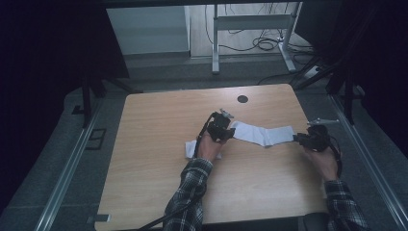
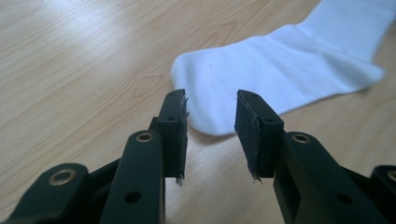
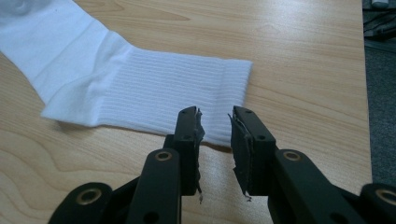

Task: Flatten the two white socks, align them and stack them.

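Observation:
A white sock (image 1: 264,134) lies flat across the right half of the wooden table (image 1: 159,120). My left gripper (image 1: 231,130) is at its toe end. In the left gripper view the jaws (image 2: 210,95) stand apart, with the sock's rounded toe (image 2: 280,70) just past their tips and nothing pinched. My right gripper (image 1: 296,138) is at the cuff end. In the right gripper view its jaws (image 3: 215,112) leave a narrow gap, and the ribbed cuff (image 3: 140,88) reaches their tips without being pressed. A second white piece of cloth (image 1: 191,147) lies partly hidden under the left hand.
A dark round hole (image 1: 242,99) sits near the table's far edge. The right gripper is close to the table's right edge (image 1: 315,159). Beyond the table stand a metal desk frame (image 1: 250,21) and floor cables (image 1: 267,43).

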A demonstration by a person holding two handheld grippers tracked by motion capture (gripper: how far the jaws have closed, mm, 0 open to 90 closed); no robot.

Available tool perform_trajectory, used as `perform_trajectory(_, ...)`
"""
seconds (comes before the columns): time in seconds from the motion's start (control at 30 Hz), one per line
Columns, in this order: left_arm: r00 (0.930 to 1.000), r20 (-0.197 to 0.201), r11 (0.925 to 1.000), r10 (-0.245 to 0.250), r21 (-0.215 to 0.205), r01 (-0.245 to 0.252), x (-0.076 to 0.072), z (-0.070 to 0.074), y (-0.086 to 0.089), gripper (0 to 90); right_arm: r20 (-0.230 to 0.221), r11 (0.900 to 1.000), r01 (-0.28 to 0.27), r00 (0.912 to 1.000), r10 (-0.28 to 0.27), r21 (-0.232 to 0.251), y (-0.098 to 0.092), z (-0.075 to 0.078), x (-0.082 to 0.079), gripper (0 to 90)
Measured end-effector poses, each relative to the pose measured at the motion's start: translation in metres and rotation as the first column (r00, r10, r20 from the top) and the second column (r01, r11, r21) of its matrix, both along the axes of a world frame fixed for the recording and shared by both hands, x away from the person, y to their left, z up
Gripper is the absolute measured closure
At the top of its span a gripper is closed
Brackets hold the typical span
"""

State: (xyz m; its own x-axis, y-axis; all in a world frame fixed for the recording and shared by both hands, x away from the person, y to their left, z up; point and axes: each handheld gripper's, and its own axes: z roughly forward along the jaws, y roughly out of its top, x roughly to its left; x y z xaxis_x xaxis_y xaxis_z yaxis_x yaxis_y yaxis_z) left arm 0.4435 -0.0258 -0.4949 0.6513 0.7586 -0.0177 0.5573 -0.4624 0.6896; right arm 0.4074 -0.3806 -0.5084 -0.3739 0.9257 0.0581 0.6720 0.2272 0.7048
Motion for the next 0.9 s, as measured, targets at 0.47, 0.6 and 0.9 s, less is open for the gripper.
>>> perform_trajectory(0.47,0.9983,-0.038,0.9984,0.044,0.036,-0.042,0.019,-0.026,-0.014,65.9,-0.001,1.000,0.021,0.9998,-0.021,0.009,-0.003,-0.009,0.010,62.0)
perform_trajectory(0.6,0.9977,-0.053,0.9980,0.041,0.051,-0.038,0.020,-0.031,-0.015,70.0,-0.016,1.000,0.015,0.9998,-0.015,-0.003,0.001,-0.014,0.014,64.9)
perform_trajectory(0.9,0.9978,-0.061,0.9987,0.025,0.047,-0.022,0.017,-0.030,-0.017,86.0,-0.062,1.000,-0.002,0.9981,0.002,0.000,0.006,-0.017,0.015,80.3)
